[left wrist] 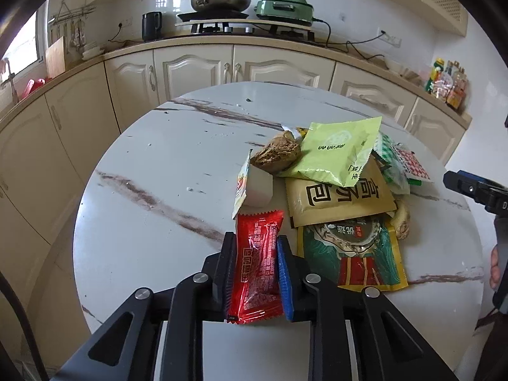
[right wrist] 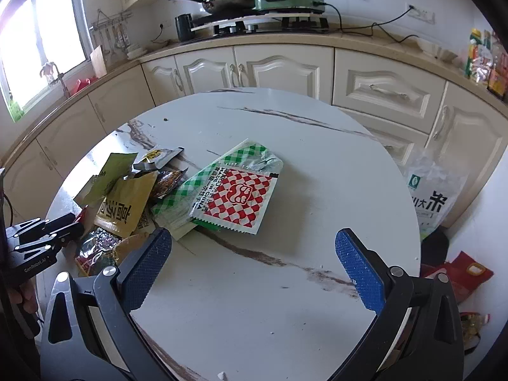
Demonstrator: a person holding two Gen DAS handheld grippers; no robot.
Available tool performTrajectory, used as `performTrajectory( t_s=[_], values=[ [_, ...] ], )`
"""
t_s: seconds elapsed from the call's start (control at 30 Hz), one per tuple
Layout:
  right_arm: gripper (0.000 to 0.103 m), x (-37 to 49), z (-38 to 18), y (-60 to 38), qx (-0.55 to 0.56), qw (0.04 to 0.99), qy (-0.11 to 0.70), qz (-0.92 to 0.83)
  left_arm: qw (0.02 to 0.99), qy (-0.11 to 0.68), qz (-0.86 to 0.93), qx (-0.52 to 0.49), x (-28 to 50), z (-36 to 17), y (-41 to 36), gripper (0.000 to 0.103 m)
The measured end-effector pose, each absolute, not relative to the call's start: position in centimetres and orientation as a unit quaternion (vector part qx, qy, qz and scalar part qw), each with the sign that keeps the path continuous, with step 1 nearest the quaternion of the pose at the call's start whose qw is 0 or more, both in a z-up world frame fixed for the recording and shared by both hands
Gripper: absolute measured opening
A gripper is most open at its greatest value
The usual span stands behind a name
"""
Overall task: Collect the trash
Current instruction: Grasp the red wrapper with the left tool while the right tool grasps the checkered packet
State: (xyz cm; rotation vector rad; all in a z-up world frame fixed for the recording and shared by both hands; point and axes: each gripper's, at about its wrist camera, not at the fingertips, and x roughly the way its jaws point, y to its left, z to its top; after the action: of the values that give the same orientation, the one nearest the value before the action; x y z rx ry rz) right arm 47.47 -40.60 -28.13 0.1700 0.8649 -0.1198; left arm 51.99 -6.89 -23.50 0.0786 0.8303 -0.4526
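One round marble table [right wrist: 317, 165] fills both views, and most of the trash sits gathered in a loose heap on it. Biggest of the lot: the green-and-gold packet [left wrist: 352, 254] at the near edge of the heap, the tan packet [left wrist: 336, 197] overlapping it, the lime sachet [left wrist: 339, 149] on top. On the right wrist view the checkered wrapper [right wrist: 235, 197] lies at the heap's outer side, touching it. Left gripper [left wrist: 257, 244] is pinching the red wrapper [left wrist: 257, 263] between its pads, just beside the heap. Right gripper [right wrist: 254, 247] is spread wide, empty, pointed at the checkered wrapper. I'd call it well along: wrappers bunched, one in hand, but no bin in sight. Crumbs [left wrist: 190, 188] dot the marble, unswept.
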Motion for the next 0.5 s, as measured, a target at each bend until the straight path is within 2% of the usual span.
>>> performTrajectory(
  t_s=[0.17,0.23,0.5],
  values=[
    [0.103,49.4,-29.2,-41.2,0.082,0.890,0.445,-0.064,0.895,0.396,-0.204,-0.005,50.8,-23.0,-5.0,0.010],
    [0.103,50.2,-29.6,-40.7,0.087,0.886,0.452,-0.051,0.899,0.387,-0.203,-0.011,49.8,-22.4,-4.6,0.004],
    [0.102,53.4,-31.1,-39.5,0.080,0.884,0.458,-0.051,0.900,0.381,-0.211,-0.009,47.0,-20.9,-4.5,0.003]
  ],
)
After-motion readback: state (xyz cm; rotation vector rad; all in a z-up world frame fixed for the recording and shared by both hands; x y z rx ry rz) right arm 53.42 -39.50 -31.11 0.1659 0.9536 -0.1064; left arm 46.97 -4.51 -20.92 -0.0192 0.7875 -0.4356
